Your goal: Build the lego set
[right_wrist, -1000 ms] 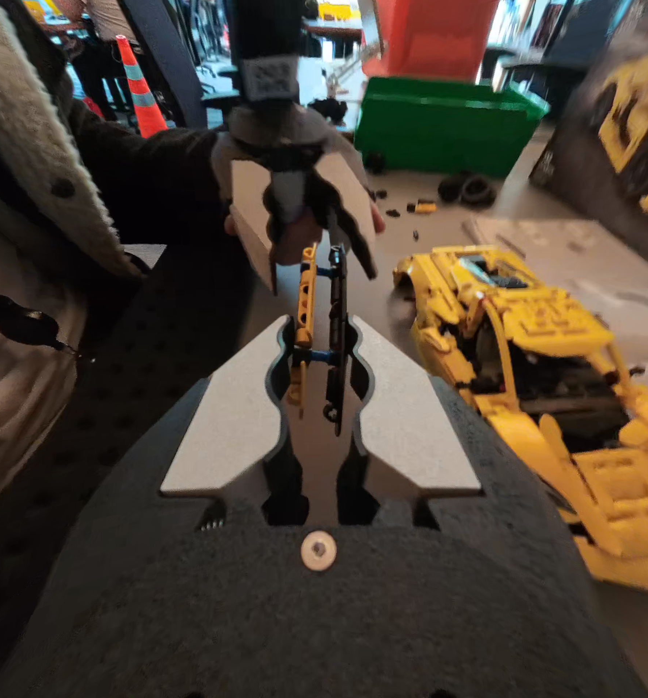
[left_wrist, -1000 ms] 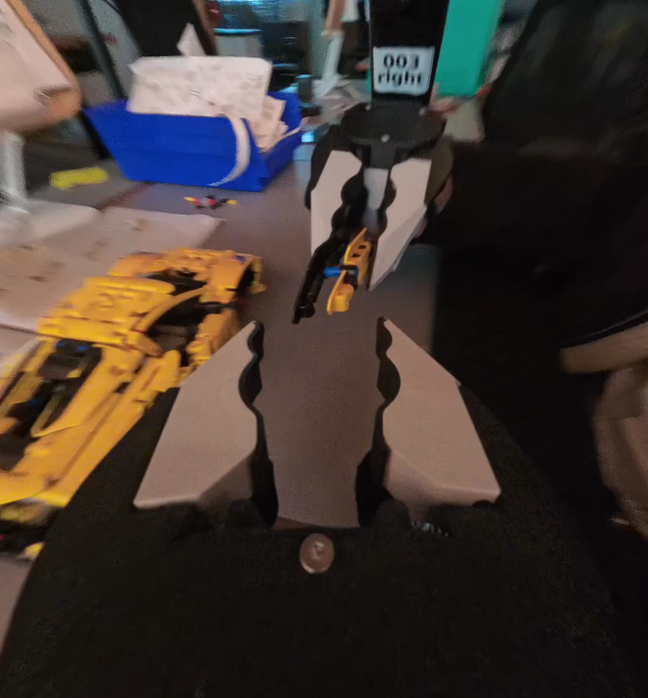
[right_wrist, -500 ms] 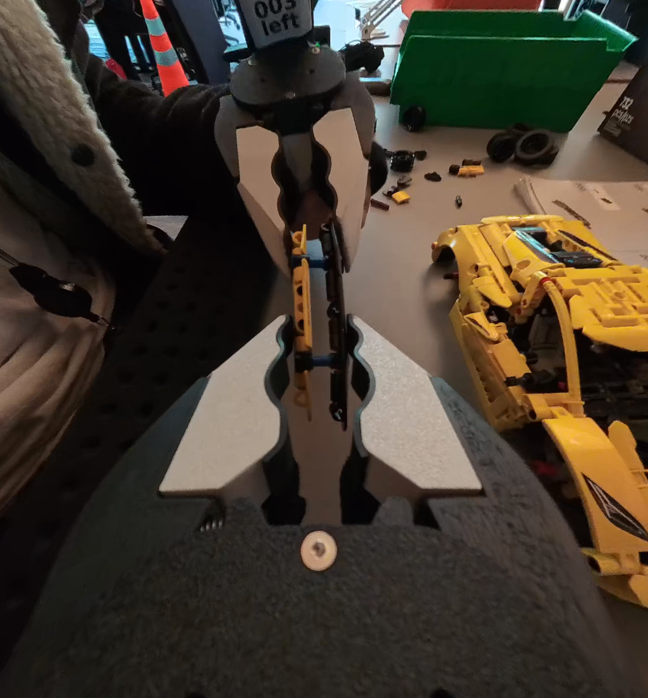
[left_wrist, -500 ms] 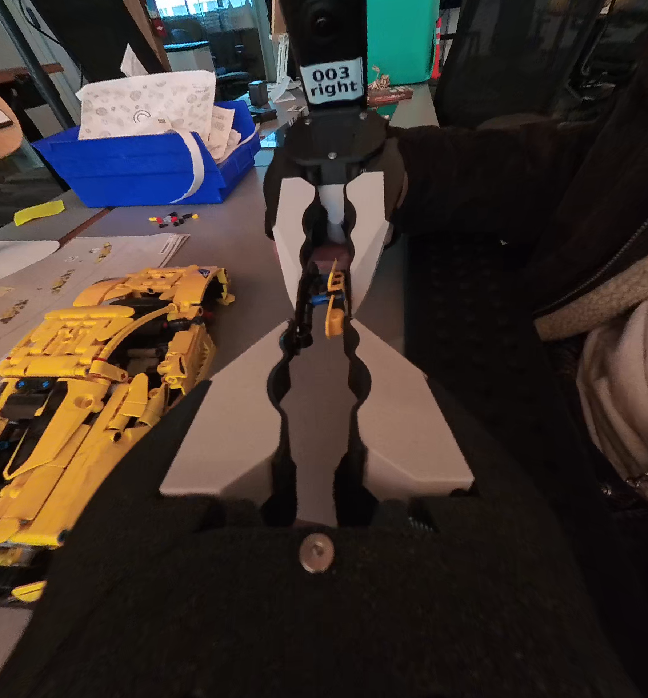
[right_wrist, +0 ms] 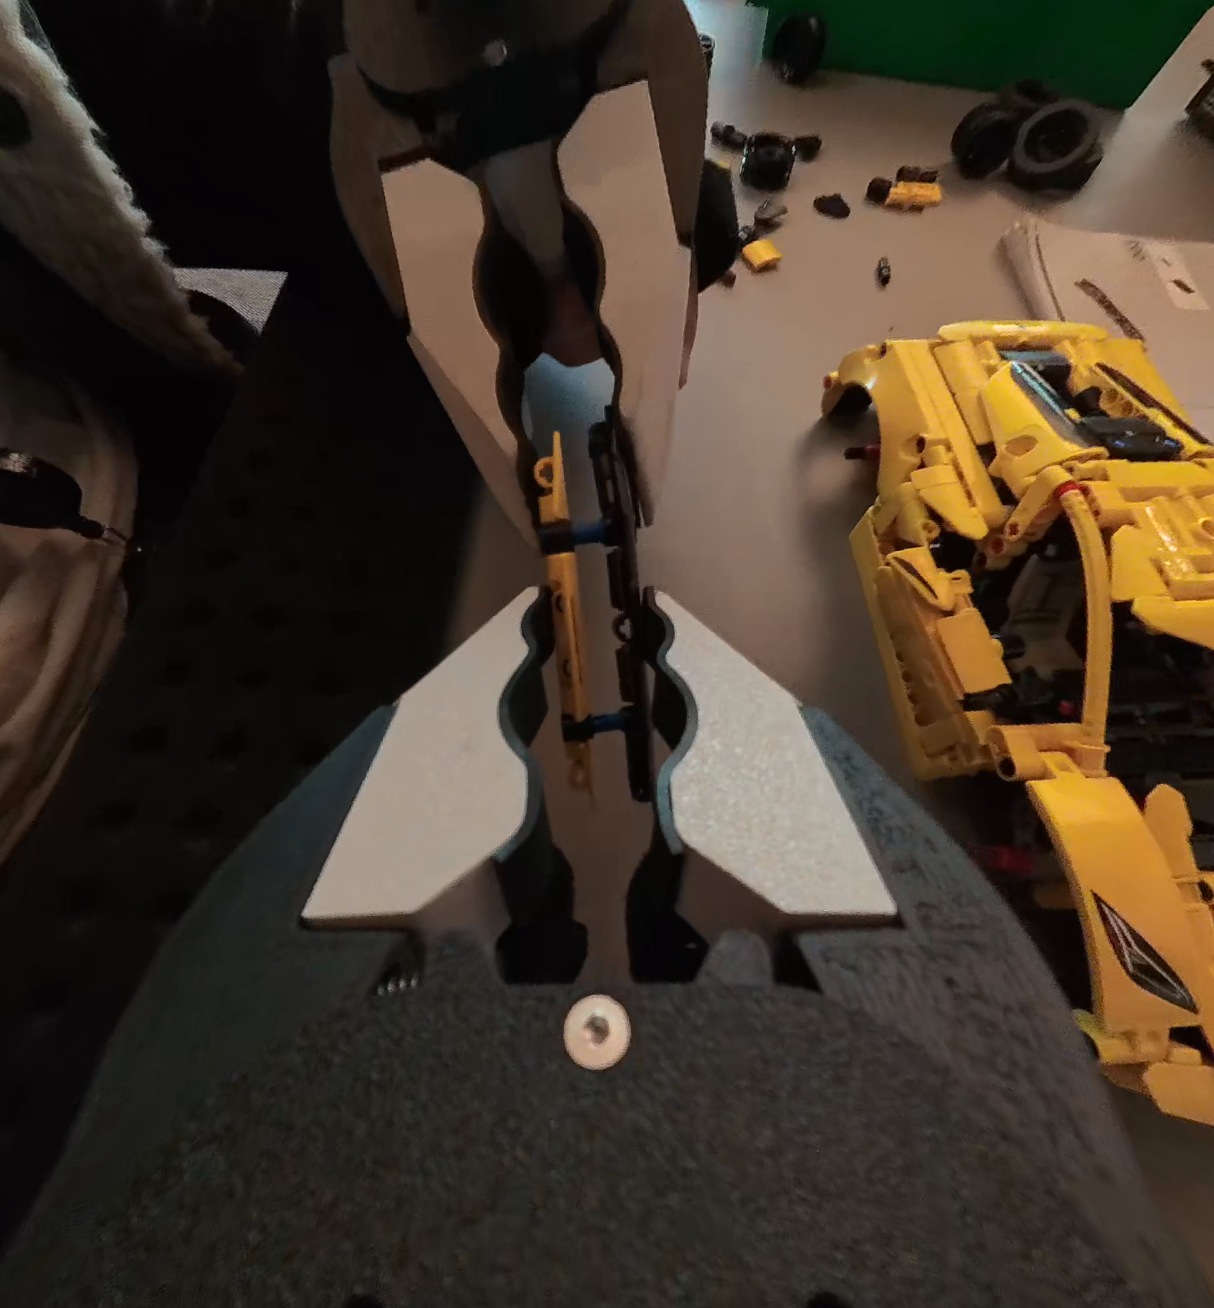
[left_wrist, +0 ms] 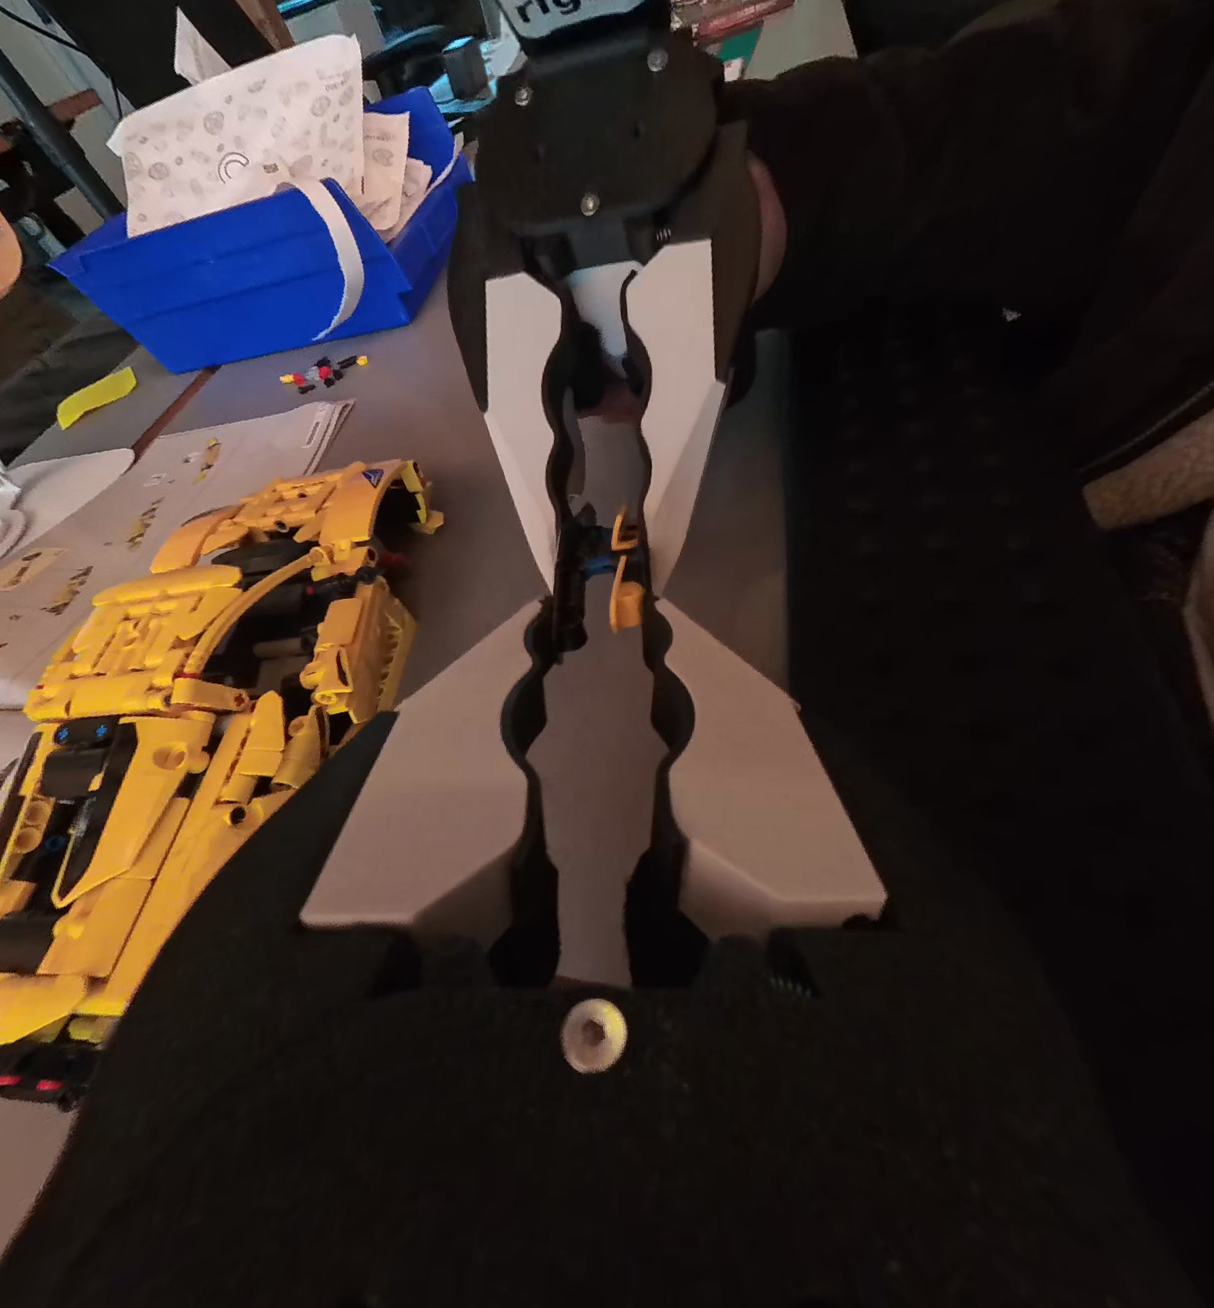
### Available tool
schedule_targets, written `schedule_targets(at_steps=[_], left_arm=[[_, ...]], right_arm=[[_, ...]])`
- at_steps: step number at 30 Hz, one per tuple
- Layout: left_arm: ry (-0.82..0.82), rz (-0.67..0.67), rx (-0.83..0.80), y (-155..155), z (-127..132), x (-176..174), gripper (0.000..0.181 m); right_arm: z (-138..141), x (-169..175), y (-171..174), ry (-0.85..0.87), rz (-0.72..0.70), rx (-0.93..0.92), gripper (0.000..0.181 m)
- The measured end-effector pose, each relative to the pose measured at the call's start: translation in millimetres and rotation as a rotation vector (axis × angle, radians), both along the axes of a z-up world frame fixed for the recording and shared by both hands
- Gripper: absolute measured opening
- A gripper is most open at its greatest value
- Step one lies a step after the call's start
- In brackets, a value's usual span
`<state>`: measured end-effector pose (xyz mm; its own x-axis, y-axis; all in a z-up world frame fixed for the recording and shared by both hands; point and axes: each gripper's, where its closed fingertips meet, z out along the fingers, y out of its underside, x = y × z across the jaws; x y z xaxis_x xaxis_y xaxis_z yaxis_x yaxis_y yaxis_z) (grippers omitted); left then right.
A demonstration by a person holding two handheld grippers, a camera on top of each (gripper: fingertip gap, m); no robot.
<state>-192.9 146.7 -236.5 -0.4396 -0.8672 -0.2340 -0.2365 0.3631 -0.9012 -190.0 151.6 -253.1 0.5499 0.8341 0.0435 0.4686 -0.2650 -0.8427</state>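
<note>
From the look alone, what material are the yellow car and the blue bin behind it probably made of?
Yellow car: probably hard moulded plastic, smooth and slightly glossy; its panels show sharp edges, round pin holes and soft highlights. Blue bin: probably thicker rigid plastic, semi-gloss; even colour, with moulded ridges along its front wall.

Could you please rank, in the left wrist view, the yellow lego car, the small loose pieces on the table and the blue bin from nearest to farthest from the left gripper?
From the left gripper:
1. Yellow lego car, close on its left side.
2. Small loose pieces, farther ahead on the left.
3. Blue bin, just behind those pieces, farthest.
</note>
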Motion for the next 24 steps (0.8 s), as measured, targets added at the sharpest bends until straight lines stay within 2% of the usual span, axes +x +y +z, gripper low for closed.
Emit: schedule_targets(at_steps=[4,5,11,14,17,18,24], left_arm=[[-0.002,-0.016,0.0,-3,0,-1,0.023],[0.0,-0.017,0.014,-3,-1,-1,0.017],[0.005,-0.004,0.011,-1,-2,0,0.016],[-0.023,0.005,0.0,2,4,0,0.017],[-0.058,0.014,-0.037,6,13,-2,0.017],[-0.062,0.007,-0.061,5,16,-3,0.017],[-0.054,-0.006,-0.076,4,15,-4,0.017]], right_arm=[[0,-1,-3,0.003,0.01,-0.014,0.022],[-1,-2,-3,-0.005,0.01,-0.015,0.02],[-2,0,0,-0.024,0.002,0.021,0.021],[6,0,2,0.082,-0.025,-0.027,0.023],[5,14,1,0.049,-0.052,0.008,0.039],[5,17,0,0.051,-0.057,0.016,0.039],[3,15,-4,0.042,-0.023,0.023,0.028]])
